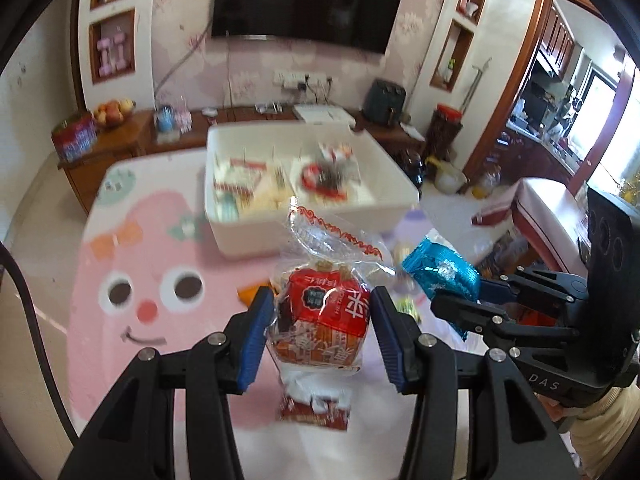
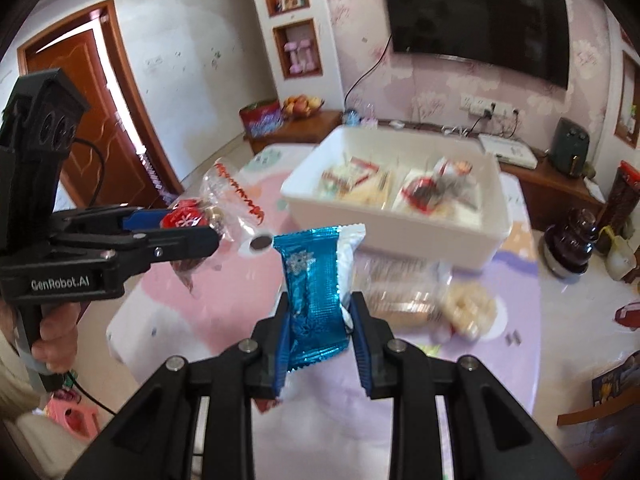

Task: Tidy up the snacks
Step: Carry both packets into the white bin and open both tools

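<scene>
My left gripper (image 1: 322, 320) is shut on a red snack bag (image 1: 324, 308) in a clear wrapper, whose crimped top sticks up past the blue pads. In the right wrist view the same gripper (image 2: 212, 228) appears at the left, held by a hand, with the red bag (image 2: 184, 218) in it. My right gripper (image 2: 320, 332) is shut on a blue foil packet (image 2: 312, 288), which stands upright between the fingers. It shows at the right of the left wrist view too, as the right gripper (image 1: 460, 292) with the blue packet (image 1: 440, 272). Both are held above the table, in front of a white bin (image 1: 224, 216) with several snacks inside.
The table wears a pink cartoon cloth (image 1: 132, 280). Loose snacks lie in front of the white bin (image 2: 400, 232): a clear biscuit pack (image 2: 400, 296) and round cookies (image 2: 468, 308). A wooden sideboard (image 1: 120, 140) and a wall television (image 1: 308, 0) stand behind.
</scene>
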`<state>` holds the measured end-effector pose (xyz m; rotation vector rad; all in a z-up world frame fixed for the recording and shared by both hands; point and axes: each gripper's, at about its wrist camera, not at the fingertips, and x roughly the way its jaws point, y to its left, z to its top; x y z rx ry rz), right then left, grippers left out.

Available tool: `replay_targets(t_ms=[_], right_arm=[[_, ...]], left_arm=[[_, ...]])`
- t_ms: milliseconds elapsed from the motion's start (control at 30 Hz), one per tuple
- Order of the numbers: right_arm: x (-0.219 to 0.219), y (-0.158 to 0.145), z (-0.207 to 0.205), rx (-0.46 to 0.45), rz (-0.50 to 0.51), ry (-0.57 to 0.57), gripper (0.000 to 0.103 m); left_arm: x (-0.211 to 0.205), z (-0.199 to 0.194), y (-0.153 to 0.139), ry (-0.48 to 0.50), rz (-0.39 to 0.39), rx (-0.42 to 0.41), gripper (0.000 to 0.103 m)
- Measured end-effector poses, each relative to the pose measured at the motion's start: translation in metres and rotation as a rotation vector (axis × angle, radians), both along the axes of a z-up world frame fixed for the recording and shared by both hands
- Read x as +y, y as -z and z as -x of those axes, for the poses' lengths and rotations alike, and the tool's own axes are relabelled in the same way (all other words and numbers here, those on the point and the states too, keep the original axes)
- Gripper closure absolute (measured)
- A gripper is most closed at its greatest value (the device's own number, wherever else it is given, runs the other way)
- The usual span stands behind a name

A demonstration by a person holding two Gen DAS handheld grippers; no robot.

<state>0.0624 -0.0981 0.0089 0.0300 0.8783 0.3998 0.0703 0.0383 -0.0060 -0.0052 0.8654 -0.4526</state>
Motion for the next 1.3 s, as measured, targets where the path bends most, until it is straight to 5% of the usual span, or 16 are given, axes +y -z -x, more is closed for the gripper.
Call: replay_targets(t_ms=[233,500,933,1000,1133,1300], right_arm=[[-0.008,-0.041,-0.035,-0.083,0.004,0.082,0.076],[-0.016,-0.061,-0.083,-0.108,-0.002,0.166,0.075],[-0.042,-0.025,-0.176,-0.002,-0.046,0.319,0.072],[-0.041,-0.013,-0.189,0.023,-0.016,0.329,0.069],[-0.041,0.010,-0.206,0.103,0.037,0.343,0.053],[-0.045,0.023,-0.199,0.138,0.032,0.338,0.046]], left_arm=[[-0.005,-0.033,-0.041,-0.044,-0.024,-0.087,0.055],[-0.016,-0.080,-0.056,-0.086,-0.039,-0.112,0.055],[-0.038,-0.171,-0.024,-0.170,-0.073,-0.071,0.052],[-0.040,-0.184,-0.013,-0.177,-0.091,-0.063,0.048],[-0.040,-0.205,0.010,-0.212,-0.140,-0.058,0.008],[-0.021,-0.211,0.031,-0.255,-0.113,0.003,0.008]])
